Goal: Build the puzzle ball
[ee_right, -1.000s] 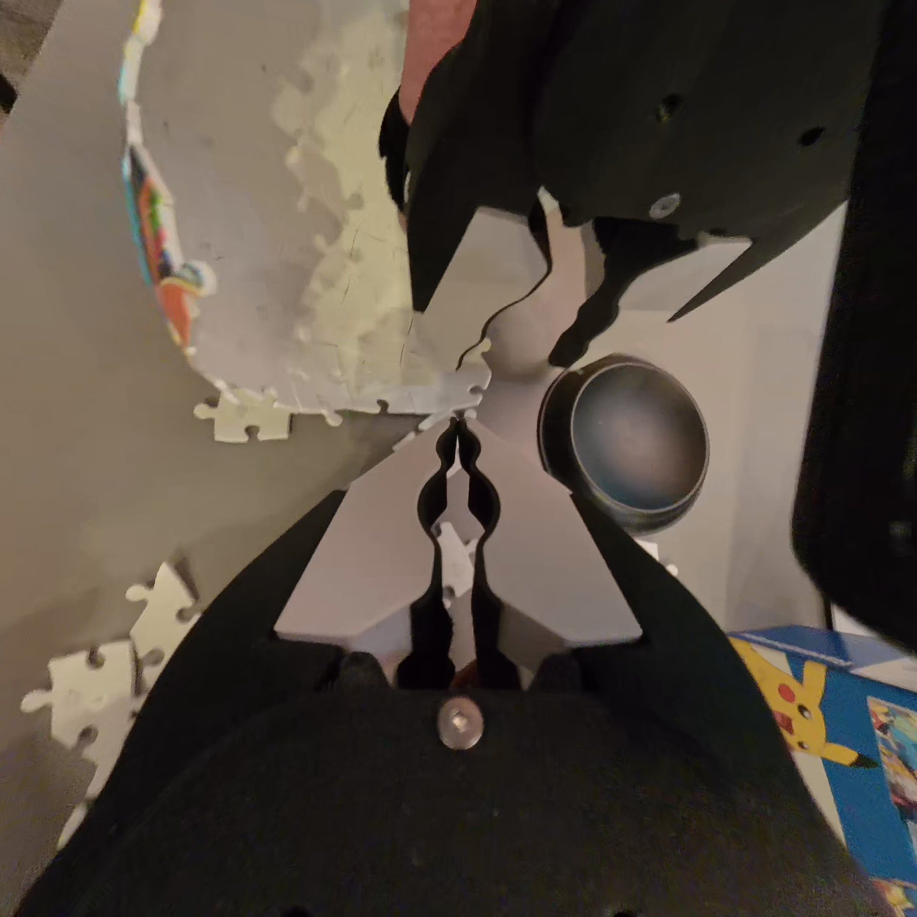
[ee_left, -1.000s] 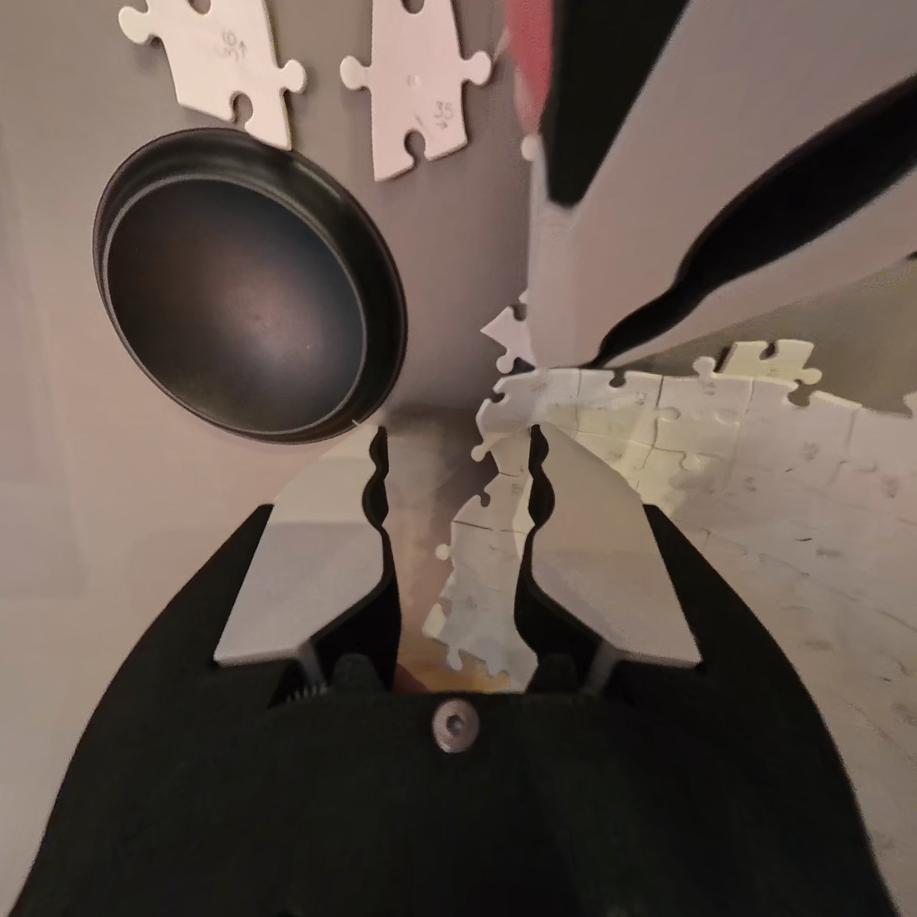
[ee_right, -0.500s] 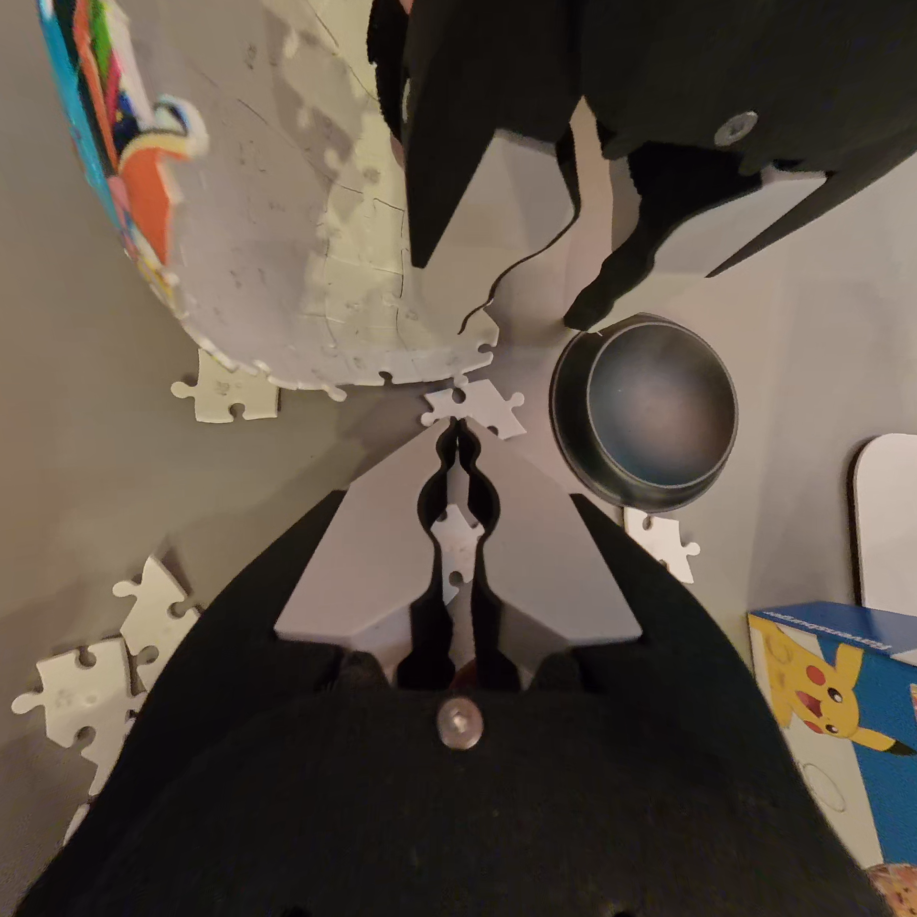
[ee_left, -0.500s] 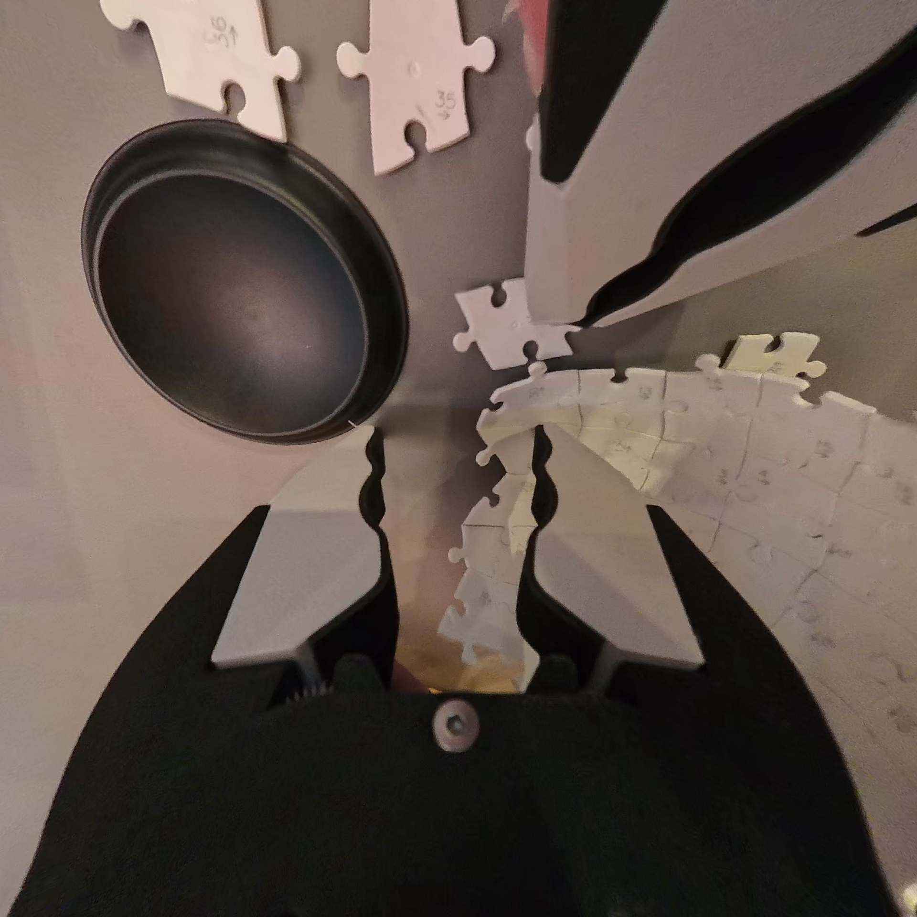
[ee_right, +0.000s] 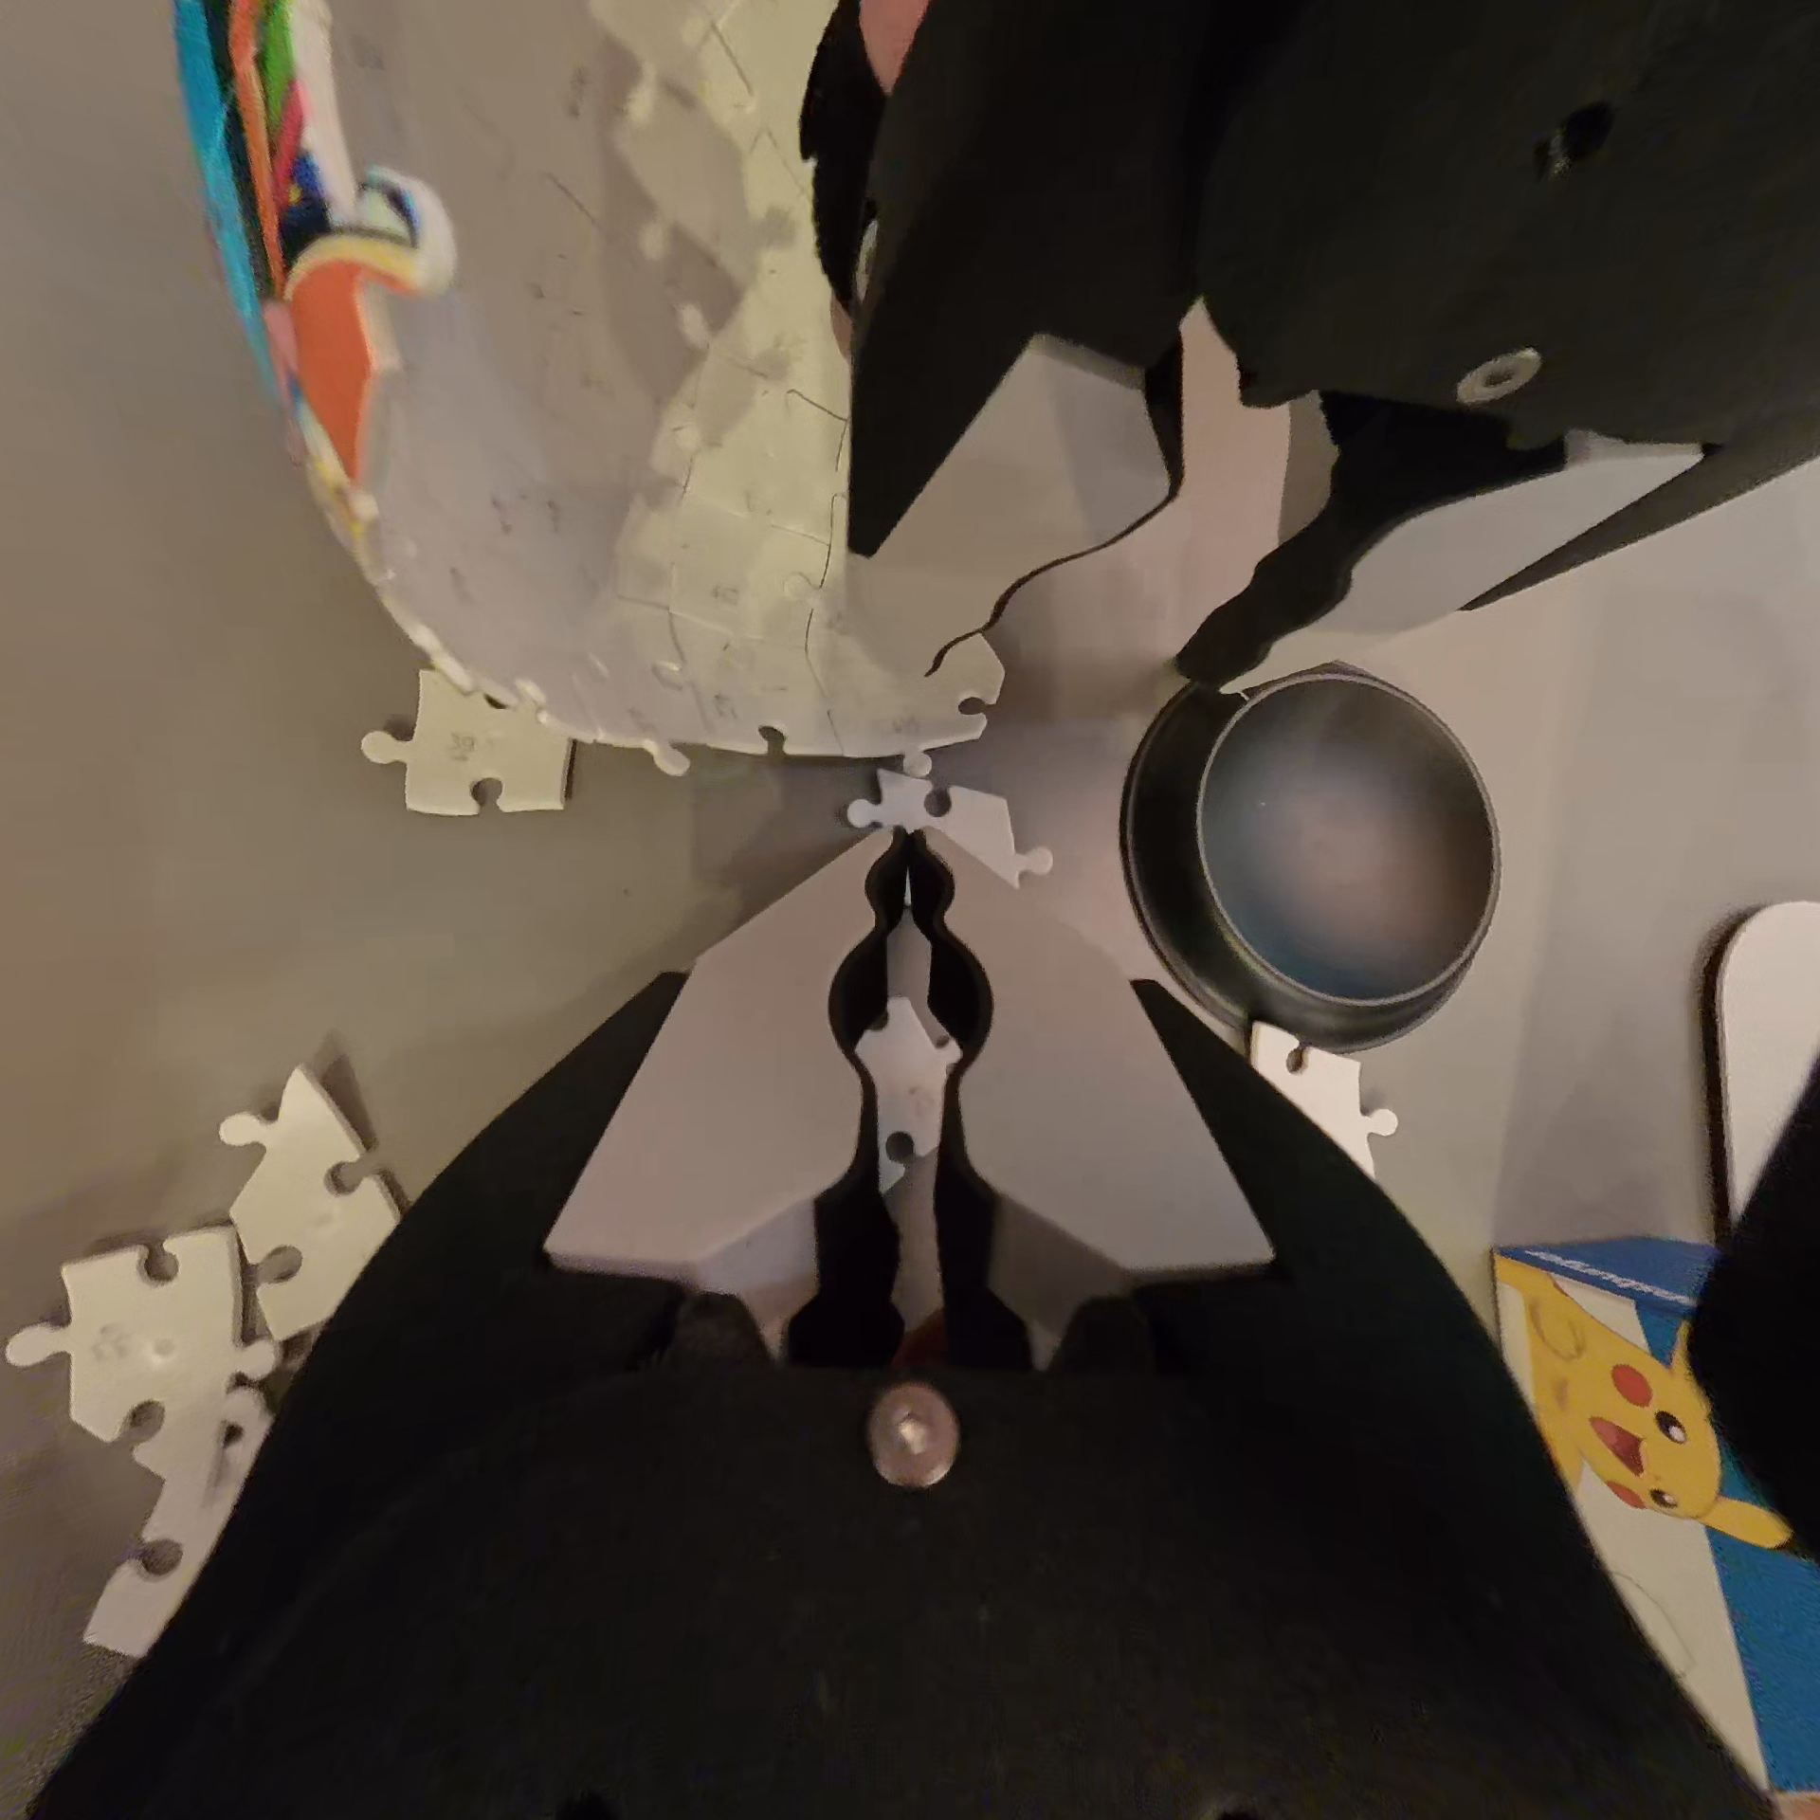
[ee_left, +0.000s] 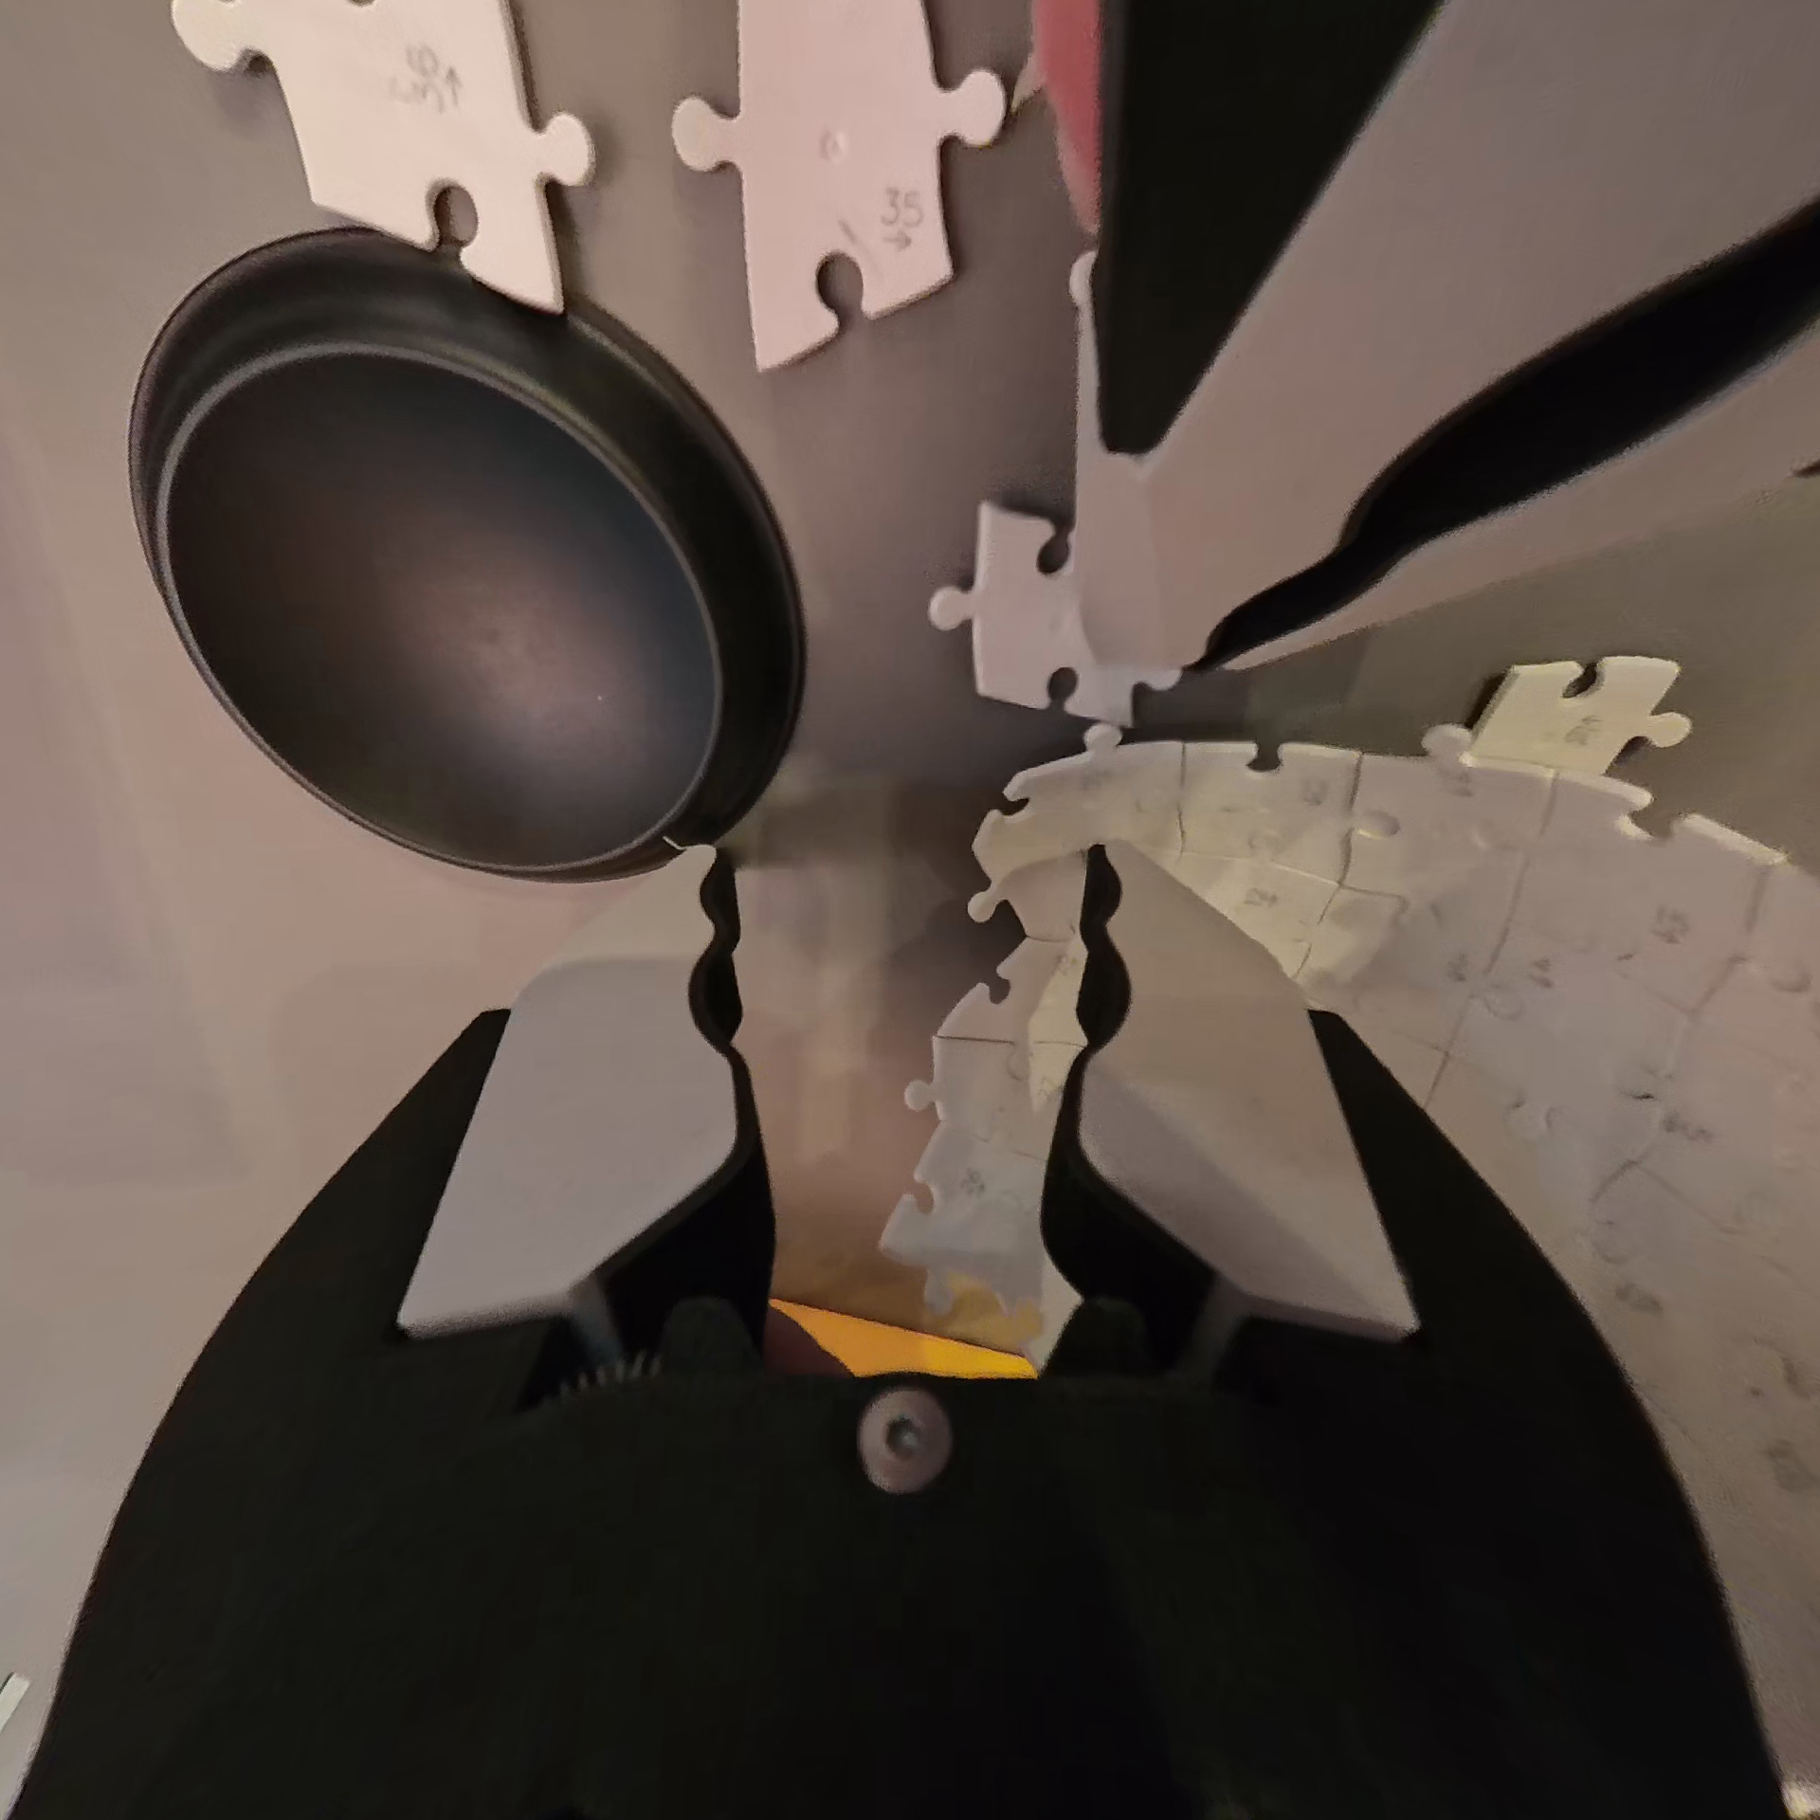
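Observation:
The partly built puzzle ball [ee_left: 1477,945] is a white curved shell seen from inside; its coloured outside shows in the right wrist view [ee_right: 591,443]. My left gripper [ee_left: 906,867] is open, the shell's jagged rim lies between its jaws, and its right finger [ee_left: 1182,1034] is inside the shell. My right gripper [ee_right: 904,837] is shut on a white puzzle piece [ee_right: 901,800], held just off the shell's lower rim. In the left wrist view that piece [ee_left: 1019,611] hangs from the right gripper's tips [ee_left: 1172,670], a small gap above the rim.
A black round bowl [ee_left: 463,561] sits on the grey table [ee_left: 148,985], right of the shell in the right wrist view [ee_right: 1320,857]. Loose white pieces lie around [ee_left: 414,128] [ee_left: 847,187] [ee_right: 473,758] [ee_right: 148,1349]. A blue puzzle box [ee_right: 1655,1477] stands at the right. The gap from one gripper's tips to the other's is roughly 5 centimetres.
The held piece has turned and lifted slightly off the shell's rim. The shell has tilted, showing more coloured outside. Both grippers keep their jaw positions.

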{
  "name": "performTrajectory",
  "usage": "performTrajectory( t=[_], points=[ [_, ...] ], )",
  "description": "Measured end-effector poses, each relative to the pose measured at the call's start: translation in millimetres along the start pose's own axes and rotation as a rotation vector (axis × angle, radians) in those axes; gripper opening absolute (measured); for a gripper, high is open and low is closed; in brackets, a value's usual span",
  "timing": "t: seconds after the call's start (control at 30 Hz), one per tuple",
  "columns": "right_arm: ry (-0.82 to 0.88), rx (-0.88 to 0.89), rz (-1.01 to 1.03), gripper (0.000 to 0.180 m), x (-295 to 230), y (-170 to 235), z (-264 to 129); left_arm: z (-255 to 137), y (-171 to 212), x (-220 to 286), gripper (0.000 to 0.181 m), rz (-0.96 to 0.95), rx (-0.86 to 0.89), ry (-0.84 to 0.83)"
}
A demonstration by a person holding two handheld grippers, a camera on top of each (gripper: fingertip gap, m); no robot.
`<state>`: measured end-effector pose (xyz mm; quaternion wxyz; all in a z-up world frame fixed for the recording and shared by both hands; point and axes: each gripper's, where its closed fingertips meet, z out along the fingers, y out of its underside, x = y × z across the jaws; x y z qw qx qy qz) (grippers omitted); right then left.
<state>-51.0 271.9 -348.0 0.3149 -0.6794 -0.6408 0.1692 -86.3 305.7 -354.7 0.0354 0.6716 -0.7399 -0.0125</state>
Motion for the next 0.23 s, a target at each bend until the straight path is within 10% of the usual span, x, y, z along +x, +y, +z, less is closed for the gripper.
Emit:
performTrajectory(
  t=[0.23],
  points=[
    [-0.011, 0.015, 0.002, 0.000, 0.1, -2.0, 1.8, 0.0, -0.6, -0.4, 0.068, 0.002, -0.021, 0.000]
  ],
)
